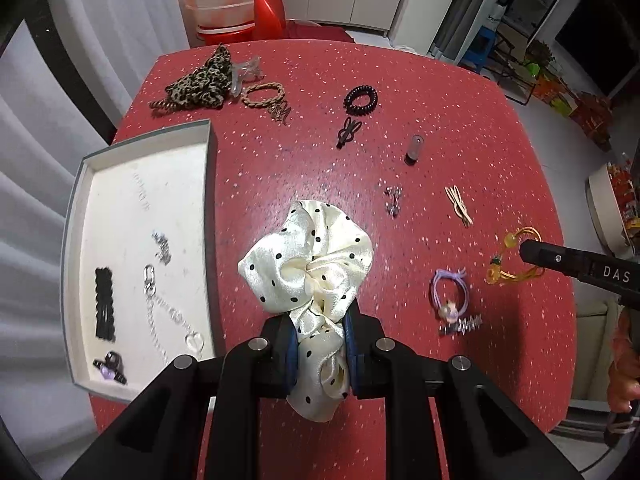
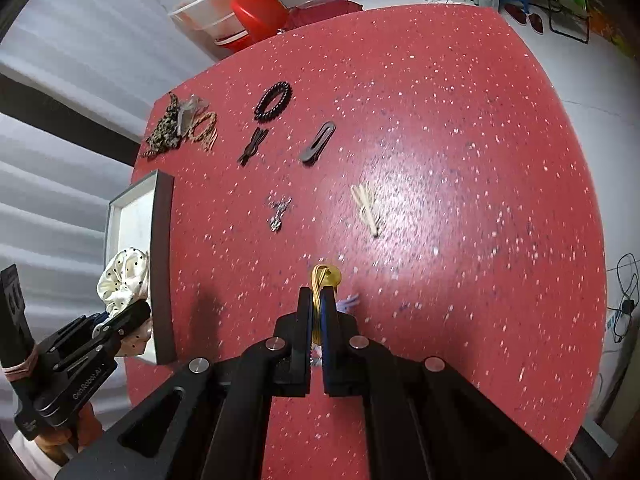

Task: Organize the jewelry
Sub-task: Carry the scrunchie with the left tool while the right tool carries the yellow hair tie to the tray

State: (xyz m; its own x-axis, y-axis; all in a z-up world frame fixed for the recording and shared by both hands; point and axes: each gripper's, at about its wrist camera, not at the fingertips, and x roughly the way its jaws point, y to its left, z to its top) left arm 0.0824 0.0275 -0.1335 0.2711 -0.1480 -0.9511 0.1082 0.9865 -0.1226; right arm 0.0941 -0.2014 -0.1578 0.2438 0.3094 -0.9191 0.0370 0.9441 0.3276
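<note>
My left gripper [image 1: 320, 320] is shut on a cream polka-dot scrunchie [image 1: 308, 256], held above the red table [image 1: 304, 160] just right of the grey tray [image 1: 140, 184]. In the tray lie a black clip [image 1: 105, 306], a heart chain [image 1: 168, 312] and a purple-stone clip [image 1: 110, 366]. My right gripper [image 2: 318, 294] is shut on an amber hair tie [image 2: 325, 276], lifted off the table. In the left wrist view that amber hair tie [image 1: 516, 276] hangs from the right gripper [image 1: 528, 250]. A purple hair tie [image 1: 448, 292] lies below it.
Loose on the table are a leopard scrunchie [image 1: 200, 80], a rope tie [image 1: 262, 94], a black spiral tie [image 1: 361, 99], a black clip [image 1: 347, 131], a dark barrette [image 2: 318, 142], a sparkly clip [image 1: 393, 200] and beige pins [image 1: 459, 204]. Plastic basins [image 1: 228, 0] stand beyond the far edge.
</note>
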